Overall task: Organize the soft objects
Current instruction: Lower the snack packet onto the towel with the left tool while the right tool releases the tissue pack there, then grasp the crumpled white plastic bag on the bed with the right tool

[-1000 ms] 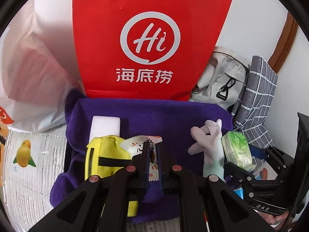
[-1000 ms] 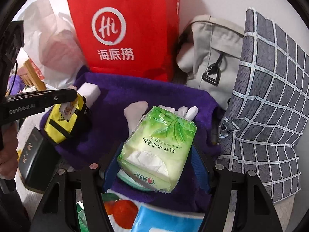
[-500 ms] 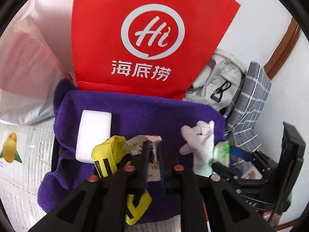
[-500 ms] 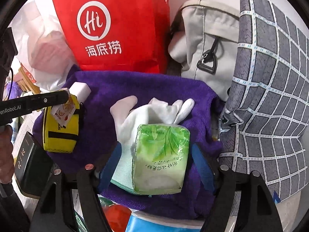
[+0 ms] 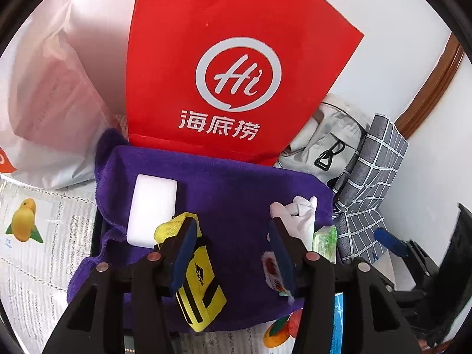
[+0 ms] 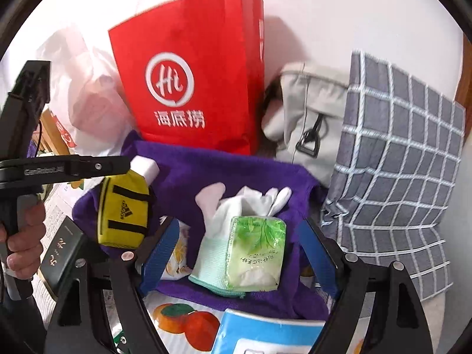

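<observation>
A purple towel (image 5: 230, 188) (image 6: 224, 174) carries a white sponge block (image 5: 152, 208), a yellow pouch (image 5: 200, 286) (image 6: 124, 212), a white glove (image 5: 298, 215) (image 6: 242, 206) and a green tissue pack (image 6: 255, 253) (image 5: 324, 240). A small printed wipe packet (image 5: 273, 274) (image 6: 177, 256) lies on the towel by my left gripper's right finger. My left gripper (image 5: 233, 250) is open and empty above the towel. My right gripper (image 6: 236, 253) is open, its fingers on either side of the tissue pack, which rests on the glove.
A red paper bag (image 5: 236, 67) stands behind the towel, a white plastic bag (image 5: 44, 94) to its left. A grey backpack (image 6: 309, 124) and a checked grey cushion (image 6: 395, 177) are at the right. A blue pack (image 6: 265, 336) and fruit-printed sheet lie in front.
My left gripper opened and let go of the wipe packet, which now lies on the towel. My right gripper released the tissue pack onto the glove and drew back.
</observation>
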A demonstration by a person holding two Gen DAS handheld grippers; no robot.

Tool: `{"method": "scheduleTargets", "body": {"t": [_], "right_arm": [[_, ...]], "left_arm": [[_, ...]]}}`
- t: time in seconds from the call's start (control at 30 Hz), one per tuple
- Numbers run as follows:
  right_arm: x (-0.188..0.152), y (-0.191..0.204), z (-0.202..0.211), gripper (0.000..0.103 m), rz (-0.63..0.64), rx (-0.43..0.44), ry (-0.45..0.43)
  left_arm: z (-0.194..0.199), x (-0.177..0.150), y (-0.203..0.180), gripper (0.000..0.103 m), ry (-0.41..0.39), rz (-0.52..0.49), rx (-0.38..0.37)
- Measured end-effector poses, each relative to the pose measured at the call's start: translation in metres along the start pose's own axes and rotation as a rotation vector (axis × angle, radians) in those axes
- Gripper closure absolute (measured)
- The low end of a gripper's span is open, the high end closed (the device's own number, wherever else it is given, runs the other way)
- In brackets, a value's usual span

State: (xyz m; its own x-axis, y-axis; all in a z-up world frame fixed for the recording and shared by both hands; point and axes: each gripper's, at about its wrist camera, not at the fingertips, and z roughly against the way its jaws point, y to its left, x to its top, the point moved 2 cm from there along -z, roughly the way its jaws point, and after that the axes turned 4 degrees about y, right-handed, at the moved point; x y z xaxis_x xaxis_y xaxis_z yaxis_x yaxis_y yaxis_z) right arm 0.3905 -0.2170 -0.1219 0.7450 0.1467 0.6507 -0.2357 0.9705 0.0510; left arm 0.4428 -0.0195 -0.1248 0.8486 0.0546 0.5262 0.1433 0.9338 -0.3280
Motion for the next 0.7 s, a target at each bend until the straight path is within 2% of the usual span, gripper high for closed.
{"method": "scheduleTargets", "body": {"t": [0.13,0.37,0.5,0.6,0.7], "right_arm": [[-0.014,0.011,0.022,0.020,-0.010,0.026,0.007],[-0.059,0.048,0.062,0.021,0.029,0.031,0.018],[-0.091,0.070,0.078,0.034,0.045,0.040,0.062],[-0.117,0.081,0.086,0.038,0.057,0.057,0.095],[-0.142,0.093,0.089,0.038,0.062,0.110,0.133]], "left_arm": [[0.009,-0.001,-0.006,0.053,-0.005,-0.008,-0.005],[0.039,-0.005,-0.029,0.050,-0.041,-0.059,0.000],[0.059,-0.013,-0.044,0.049,-0.068,-0.097,0.016],[0.075,-0.024,-0.047,0.049,-0.073,-0.096,0.026],[0.090,-0.039,-0.044,0.048,-0.072,-0.103,0.021]]}}
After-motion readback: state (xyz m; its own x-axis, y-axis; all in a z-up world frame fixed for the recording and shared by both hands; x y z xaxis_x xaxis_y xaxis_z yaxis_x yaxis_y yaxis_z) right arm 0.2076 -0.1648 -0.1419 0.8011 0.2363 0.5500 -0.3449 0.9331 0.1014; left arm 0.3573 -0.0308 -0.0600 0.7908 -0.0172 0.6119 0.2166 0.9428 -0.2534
